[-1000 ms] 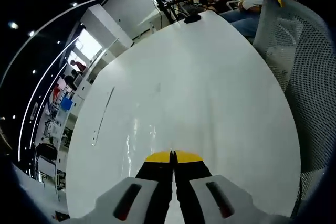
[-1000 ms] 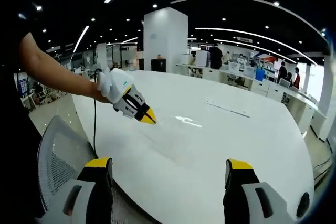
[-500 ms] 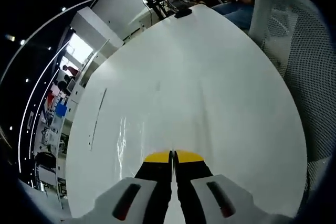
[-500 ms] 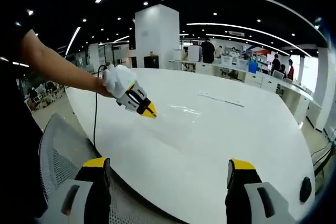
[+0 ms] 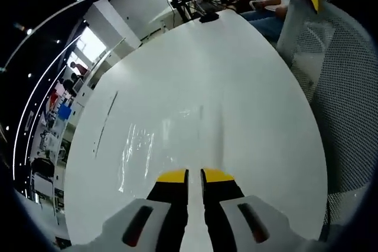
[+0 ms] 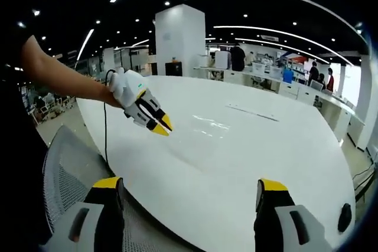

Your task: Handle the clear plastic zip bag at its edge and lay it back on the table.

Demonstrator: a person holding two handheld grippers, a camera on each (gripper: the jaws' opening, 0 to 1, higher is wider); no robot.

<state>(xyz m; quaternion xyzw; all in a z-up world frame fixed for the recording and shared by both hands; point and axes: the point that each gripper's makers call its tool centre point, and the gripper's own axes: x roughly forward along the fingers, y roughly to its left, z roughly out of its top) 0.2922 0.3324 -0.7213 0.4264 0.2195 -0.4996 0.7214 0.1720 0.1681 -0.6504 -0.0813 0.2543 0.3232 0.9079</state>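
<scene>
Left gripper view: left gripper parted by a narrow gap, holding nothing, over the white table.

The clear plastic zip bag lies flat on the table just ahead and slightly left of those tips, its long axis apparently crosswise to the jaws. In the right gripper view, the right gripper stands wide apart, well back near the table edge; the left is nearer.
</scene>
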